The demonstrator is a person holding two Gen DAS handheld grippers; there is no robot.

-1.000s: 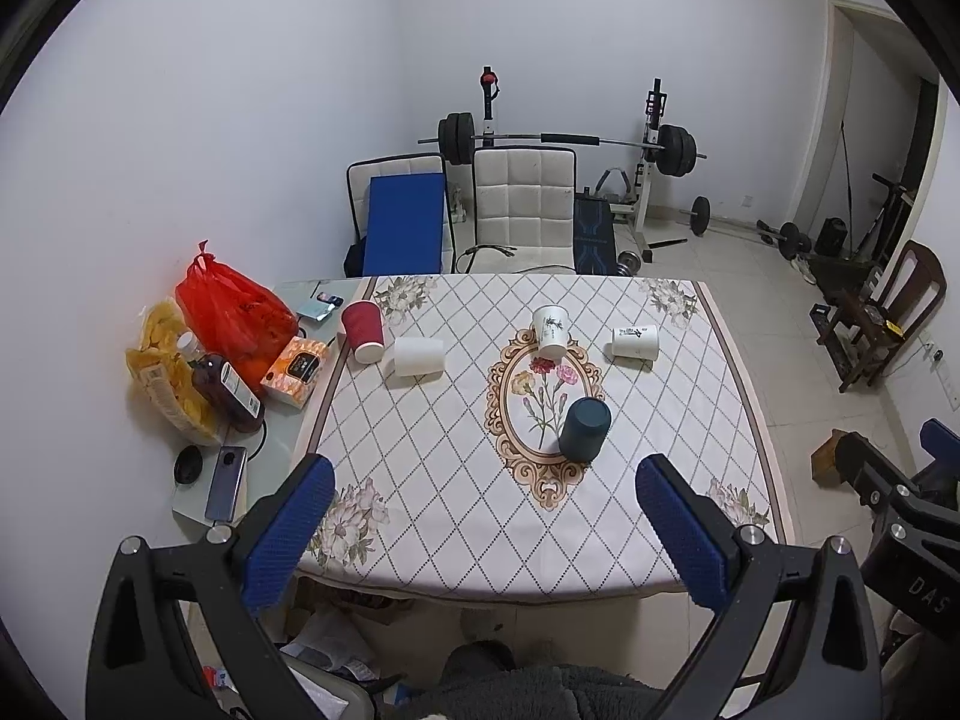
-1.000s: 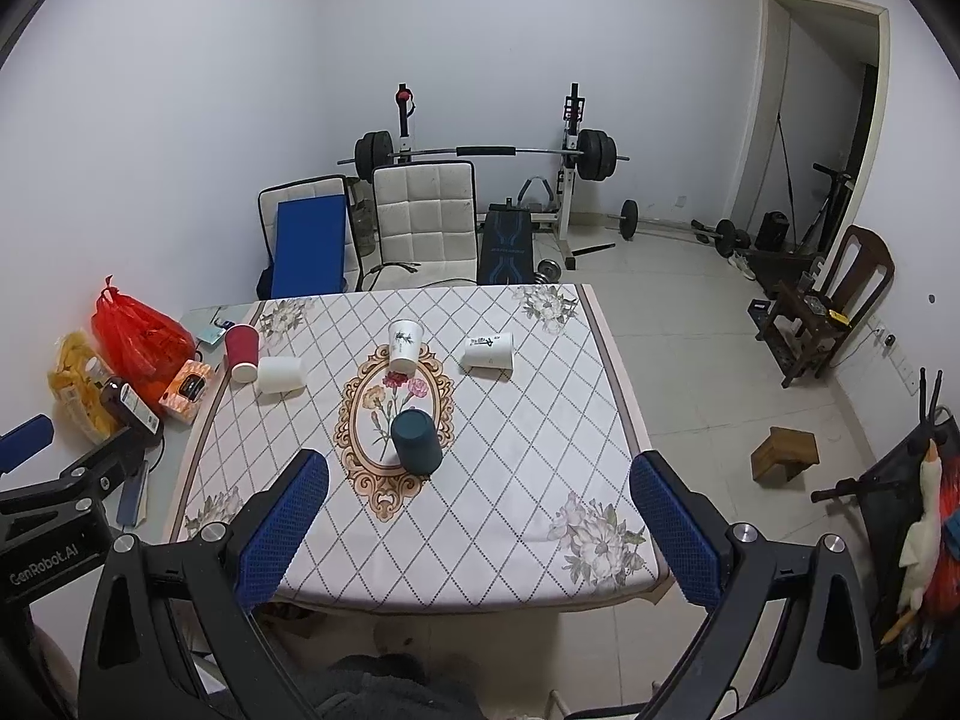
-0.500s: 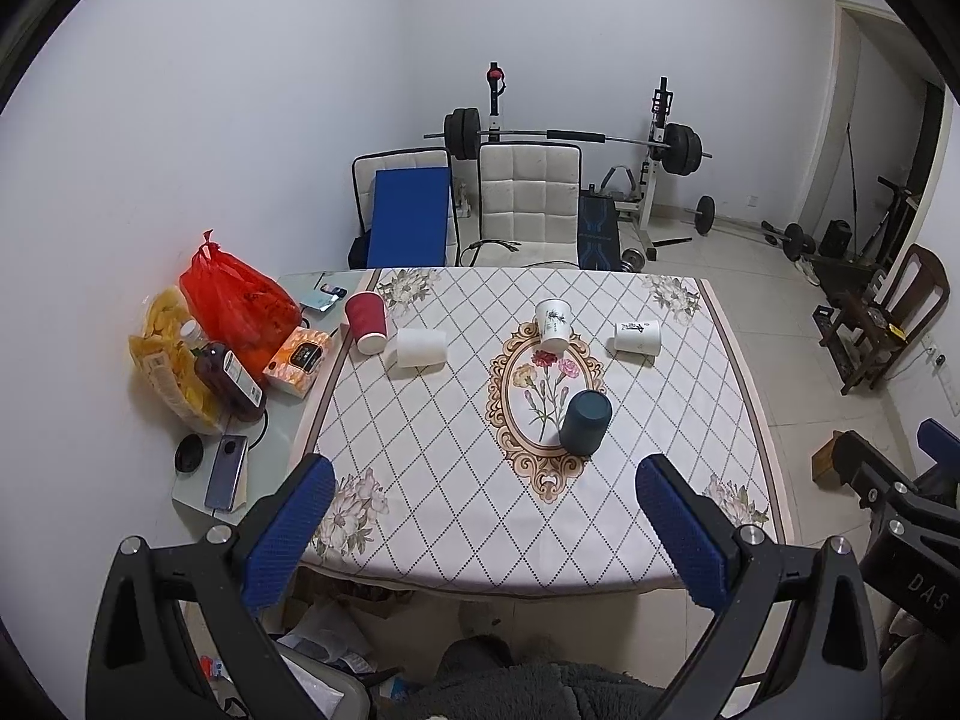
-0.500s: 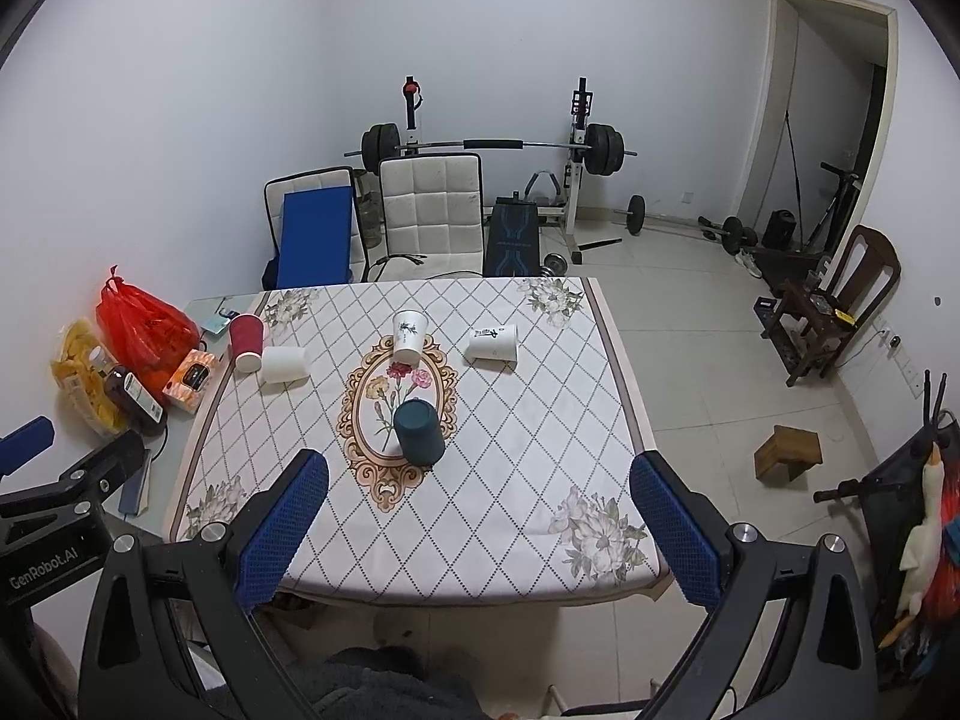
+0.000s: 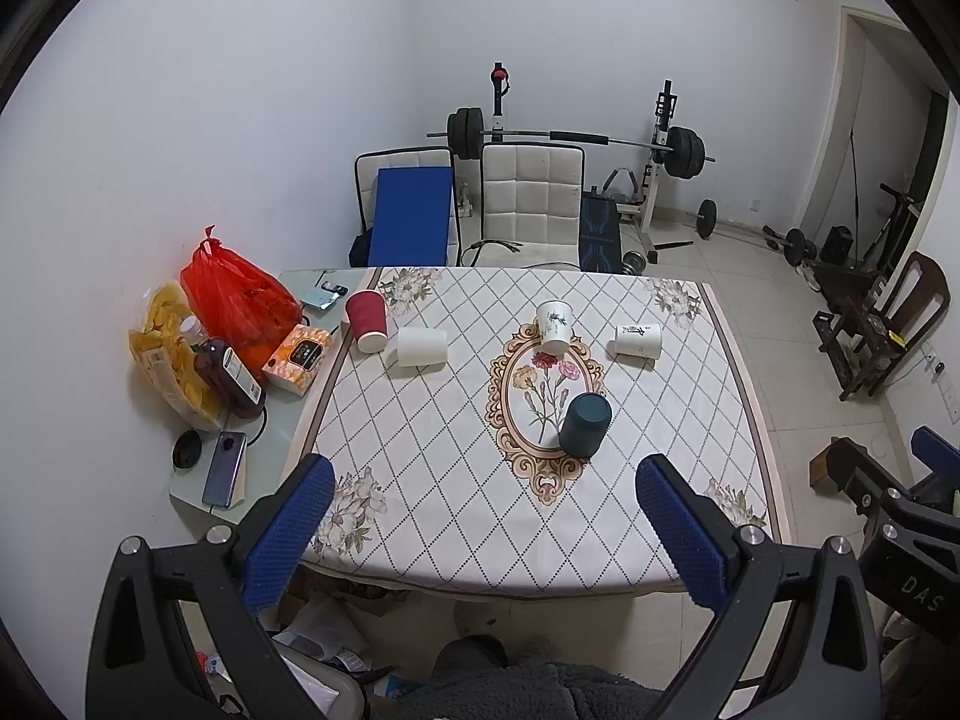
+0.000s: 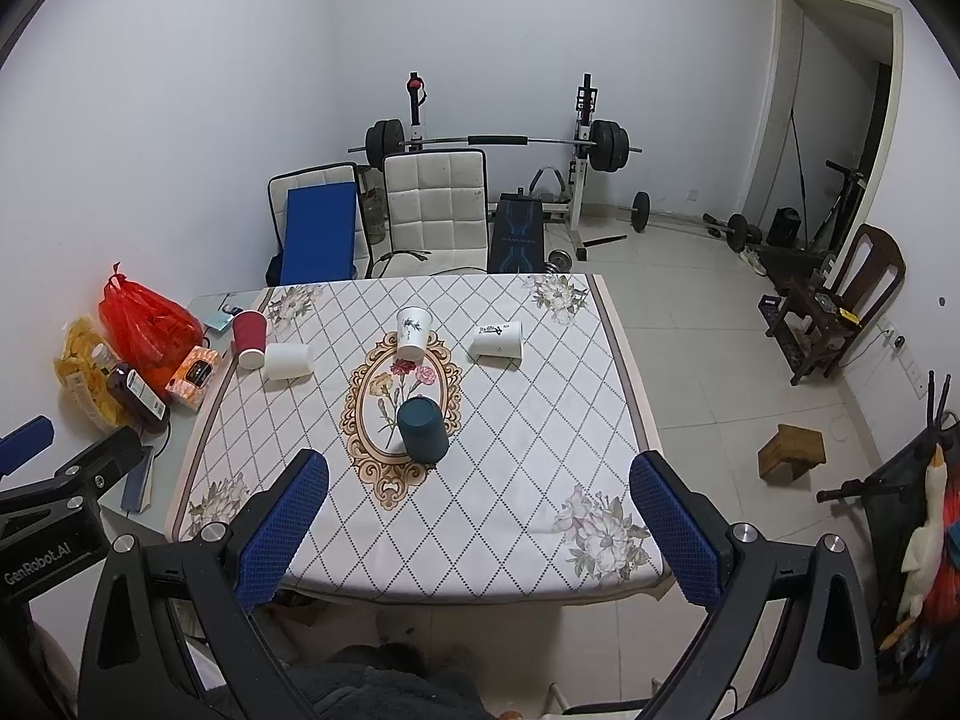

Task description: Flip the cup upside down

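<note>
Several cups are on the patterned tablecloth (image 5: 456, 480). A dark teal cup (image 5: 585, 425) (image 6: 422, 428) stands upside down near the middle. A white printed cup (image 5: 554, 325) (image 6: 413, 333) stands upside down behind it. Another white printed cup (image 5: 638, 340) (image 6: 498, 341) lies on its side at the right. A plain white cup (image 5: 422, 347) (image 6: 288, 360) lies on its side at the left, next to a red cup (image 5: 366, 320) (image 6: 249, 339) standing upside down. My left gripper (image 5: 483, 531) and right gripper (image 6: 477, 525) are open and empty, held high above the table's near edge.
A red bag (image 5: 237, 297), a snack bag, a bottle (image 5: 228, 378), a tissue box (image 5: 298, 356) and a phone (image 5: 224, 468) sit on the table's bare left strip. Chairs and a barbell rack (image 5: 570, 144) stand behind the table. A small wooden stool (image 6: 792, 453) is on the floor at right.
Both grippers have risen and pulled back slightly, so the table appears lower in both views. The cups have not moved. Both grippers stay open.
</note>
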